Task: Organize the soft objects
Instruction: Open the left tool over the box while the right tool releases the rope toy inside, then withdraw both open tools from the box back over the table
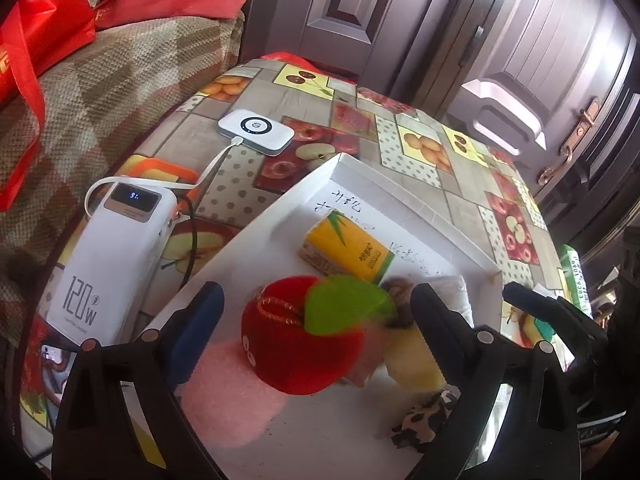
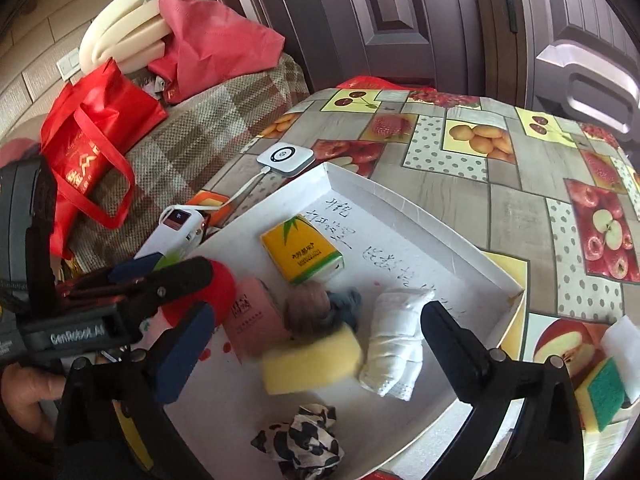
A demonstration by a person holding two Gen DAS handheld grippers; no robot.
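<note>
Left wrist view shows the left gripper [image 1: 316,322] with jaws spread wide over a white tray [image 1: 360,176]; a red plush apple [image 1: 296,344] sits between the fingers, which do not press it. Right wrist view shows the right gripper [image 2: 316,336] spread just as wide, with a yellow sponge [image 2: 312,358] between its fingers, untouched by either pad. No earlier frame is given, so nothing more can be said of the jaws than that both stand open and empty.

All the soft things lie inside the tray, toward its near edge: the apple at the left, a pink pack [image 2: 252,322] beside it, a brown ball [image 2: 306,310] behind the sponge, a rolled white cloth [image 2: 396,340] to the sponge's right, a spotted cloth [image 2: 300,440] nearest the near edge. A yellow tissue pack [image 2: 302,254] lies farther in, toward the far corner.

Judged from this, the step in hand is setting or taking these two pieces. To do it well, lift each gripper straight up before moving sideways, as the items crowd each other and a fingertip could drag the pink pack or brown ball. A green-backed sponge [image 2: 604,396] outside the tray's right edge looks like the next candidate; squeeze it across its narrow sides, gently.
</note>
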